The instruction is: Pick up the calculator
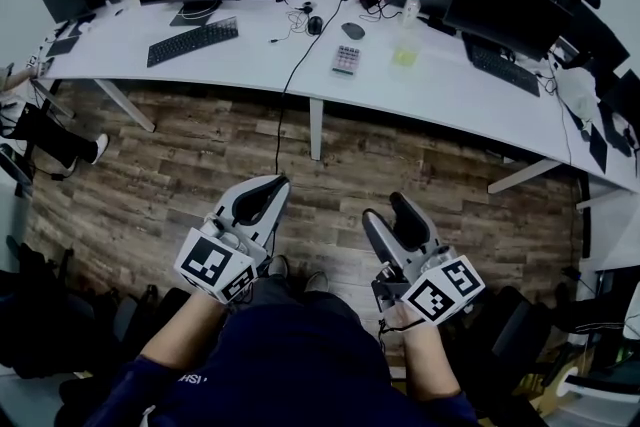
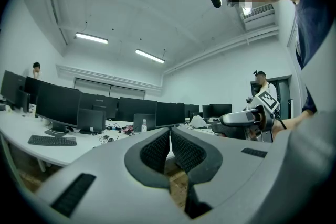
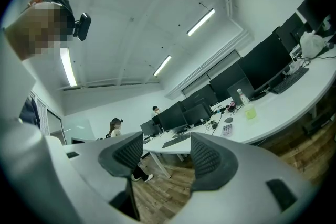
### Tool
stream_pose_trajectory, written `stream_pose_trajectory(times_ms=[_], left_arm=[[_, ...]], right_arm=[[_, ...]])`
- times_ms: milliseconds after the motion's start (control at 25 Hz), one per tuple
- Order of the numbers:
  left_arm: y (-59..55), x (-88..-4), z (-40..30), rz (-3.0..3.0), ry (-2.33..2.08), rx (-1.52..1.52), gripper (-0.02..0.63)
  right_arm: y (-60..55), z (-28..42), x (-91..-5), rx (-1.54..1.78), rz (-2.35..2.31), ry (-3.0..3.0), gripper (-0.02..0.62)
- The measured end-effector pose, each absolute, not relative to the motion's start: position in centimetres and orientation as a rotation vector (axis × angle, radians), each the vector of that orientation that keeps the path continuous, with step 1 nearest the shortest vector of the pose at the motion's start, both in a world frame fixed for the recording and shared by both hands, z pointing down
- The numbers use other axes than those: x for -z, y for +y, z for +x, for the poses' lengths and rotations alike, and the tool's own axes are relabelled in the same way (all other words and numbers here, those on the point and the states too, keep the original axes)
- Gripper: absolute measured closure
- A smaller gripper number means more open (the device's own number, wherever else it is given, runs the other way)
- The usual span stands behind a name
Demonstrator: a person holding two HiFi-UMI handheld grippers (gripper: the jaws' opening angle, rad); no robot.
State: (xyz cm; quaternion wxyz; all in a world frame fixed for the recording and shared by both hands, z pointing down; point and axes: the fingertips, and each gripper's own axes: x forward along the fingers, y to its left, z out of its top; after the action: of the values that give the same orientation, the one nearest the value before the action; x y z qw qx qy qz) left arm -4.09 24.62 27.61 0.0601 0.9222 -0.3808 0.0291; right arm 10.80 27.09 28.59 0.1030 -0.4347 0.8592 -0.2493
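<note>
Counted one calculator [image 1: 346, 59] at twelve o'clock, one bottle [image 1: 409, 10] at one, two mice [image 1: 315, 25] [image 1: 352, 31] at twelve, two keyboards [image 1: 193, 42] [image 1: 503, 70] at ten and two.

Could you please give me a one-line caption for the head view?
Left gripper shut, right gripper open, both short of the calculator on the white desk.

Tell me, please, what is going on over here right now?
A person holds a gripper in each hand, standing on the wooden floor before a long white desk. The left gripper is shut and empty; the right gripper is open with nothing between its jaws. The calculator lies on the desk near a bottle, far ahead of both grippers.
</note>
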Motion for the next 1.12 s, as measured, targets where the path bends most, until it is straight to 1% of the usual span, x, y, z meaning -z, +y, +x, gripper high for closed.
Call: stream_pose_trajectory(times_ms=[600,1120], left_arm=[[22.5,-27.7,-3.1,2.790,-1.179,-0.073,0.572],[15.7,-29.7,-3.9,2.755,-1.156,-0.080,0.572]], right_arm=[[24.9,11.8,-28.7,0.733,-1.258,2.544,0.308],[18.3,11.1,-30.5,0.781,-1.290,2.531,0.308]])
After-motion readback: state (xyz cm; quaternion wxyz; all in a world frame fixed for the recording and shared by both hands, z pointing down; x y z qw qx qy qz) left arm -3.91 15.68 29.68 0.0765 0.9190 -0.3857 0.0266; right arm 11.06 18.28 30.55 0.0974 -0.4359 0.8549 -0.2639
